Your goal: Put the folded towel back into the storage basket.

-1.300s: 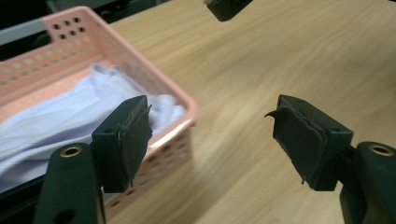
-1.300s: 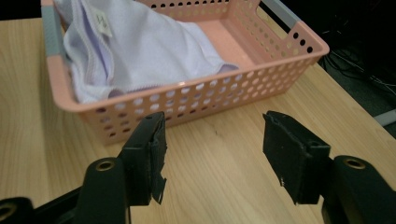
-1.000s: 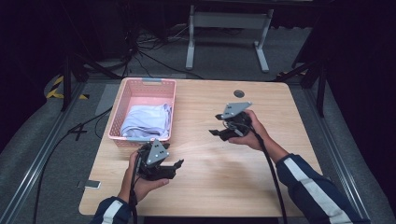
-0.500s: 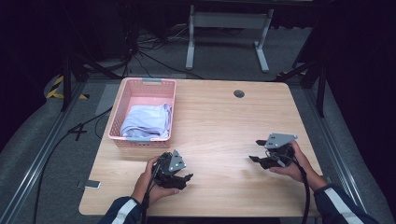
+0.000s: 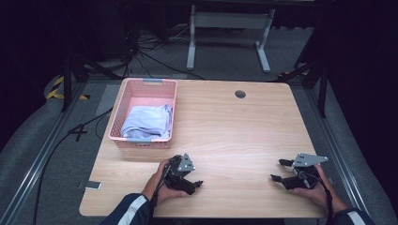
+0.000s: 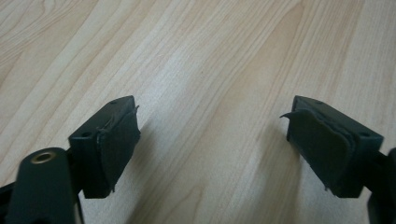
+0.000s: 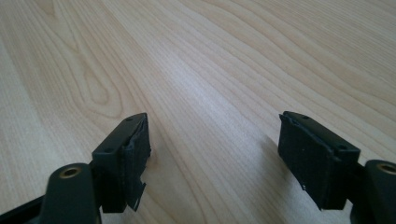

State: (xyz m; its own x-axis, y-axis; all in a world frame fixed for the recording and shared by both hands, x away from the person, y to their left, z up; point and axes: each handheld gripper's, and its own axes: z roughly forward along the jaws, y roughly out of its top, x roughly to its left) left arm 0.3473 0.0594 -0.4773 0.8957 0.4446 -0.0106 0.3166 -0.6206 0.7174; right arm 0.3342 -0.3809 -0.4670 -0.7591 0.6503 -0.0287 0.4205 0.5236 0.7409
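Wooden table [image 5: 234, 126] bears a pink basket [image 5: 126, 117]; near it, left gripper [image 5: 193, 184] and, well apart, right gripper [image 5: 278, 171] both gape empty, jaws having just been opening.

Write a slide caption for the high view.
Both open grippers, left and right, rest low near the table's front edge; folded cloth lies in pink basket.

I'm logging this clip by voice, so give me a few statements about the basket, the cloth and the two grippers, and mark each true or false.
1. The cloth lies in the pink basket. True.
2. The left gripper holds the cloth. False: its jaws are open, with bare table between them.
3. The right gripper is open. True.
4. The basket sits at the table's right edge. False: it sits at the far left.
5. Both grippers are near the table's front edge. True.
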